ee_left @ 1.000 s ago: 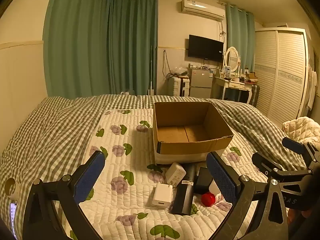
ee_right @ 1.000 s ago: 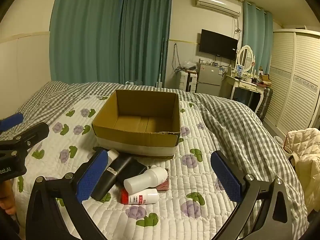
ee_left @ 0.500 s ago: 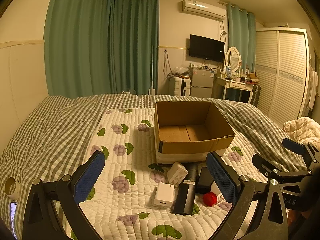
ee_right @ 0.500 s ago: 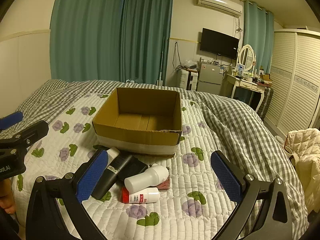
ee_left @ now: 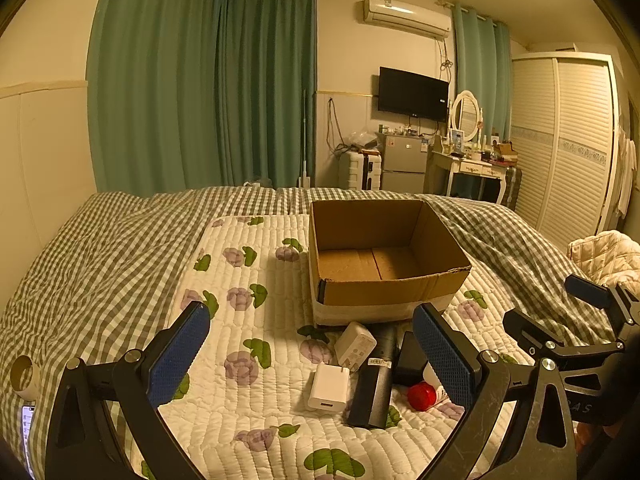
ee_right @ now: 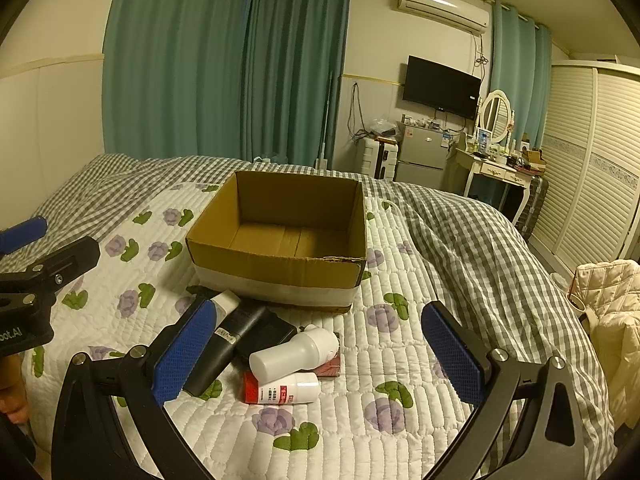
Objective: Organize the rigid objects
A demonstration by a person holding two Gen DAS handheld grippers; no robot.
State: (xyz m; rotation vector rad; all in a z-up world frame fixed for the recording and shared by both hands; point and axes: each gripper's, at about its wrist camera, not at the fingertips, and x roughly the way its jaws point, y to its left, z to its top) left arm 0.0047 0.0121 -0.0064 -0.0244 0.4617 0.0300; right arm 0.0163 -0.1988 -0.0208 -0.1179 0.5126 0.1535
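An open, empty cardboard box (ee_left: 400, 280) (ee_right: 280, 268) sits on the floral quilt. In front of it lies a pile: two white chargers (ee_left: 329, 387) (ee_left: 355, 345), a long black device (ee_left: 372, 384) (ee_right: 224, 344), a flat black box (ee_left: 410, 358) (ee_right: 266, 334), a white bottle (ee_right: 294, 354) and a red-capped white bottle (ee_left: 422, 395) (ee_right: 282, 392). My left gripper (ee_left: 312, 360) is open and empty above the pile. My right gripper (ee_right: 316, 356) is open and empty above the bottles.
The quilt (ee_left: 240, 320) lies over a grey checked bedspread (ee_left: 100, 260). A cream padded jacket (ee_right: 608, 320) hangs at the bed's right edge. A phone and a tape roll (ee_left: 24, 376) lie at the far left. A dresser, fridge and wardrobe stand behind.
Both grippers have drifted slightly; the pile and box sit a little further right and lower in view. Nothing was picked up.
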